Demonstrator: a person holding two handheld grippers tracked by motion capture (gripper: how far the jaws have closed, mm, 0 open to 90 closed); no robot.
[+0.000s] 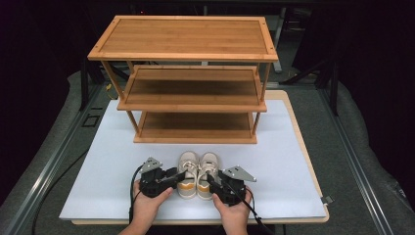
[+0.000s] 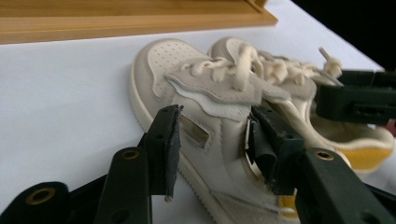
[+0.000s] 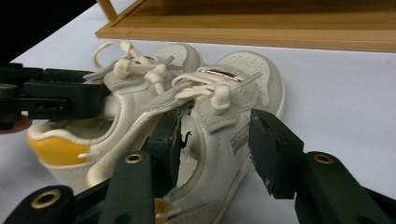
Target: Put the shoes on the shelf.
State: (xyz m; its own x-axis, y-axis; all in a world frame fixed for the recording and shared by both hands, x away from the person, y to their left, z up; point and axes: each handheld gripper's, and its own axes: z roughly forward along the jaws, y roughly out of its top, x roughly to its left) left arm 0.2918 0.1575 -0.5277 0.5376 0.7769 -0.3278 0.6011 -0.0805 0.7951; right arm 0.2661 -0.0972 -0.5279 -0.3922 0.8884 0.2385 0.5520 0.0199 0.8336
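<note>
a gripper straddling each shoe, near the shelf

left gripper (image 1: pixel 179 175) spread around the left shoe (image 1: pixel 188 177), right gripper (image 1: pixel 208 178) spread around the right shoe (image 1: pixel 207 166); toes point far toward the wooden rack (image 1: pixel 188 108).

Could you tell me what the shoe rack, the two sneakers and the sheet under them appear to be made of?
The shoe rack looks like bamboo or light wood with a satin finish: narrow plank strips and grain show. The sneakers seem to be cream leather or synthetic with grey suede-like overlays, perforated toes, cotton-like laces and yellow heel patches. The sheet looks like matte white paper or thin board; which one is unclear.
</note>
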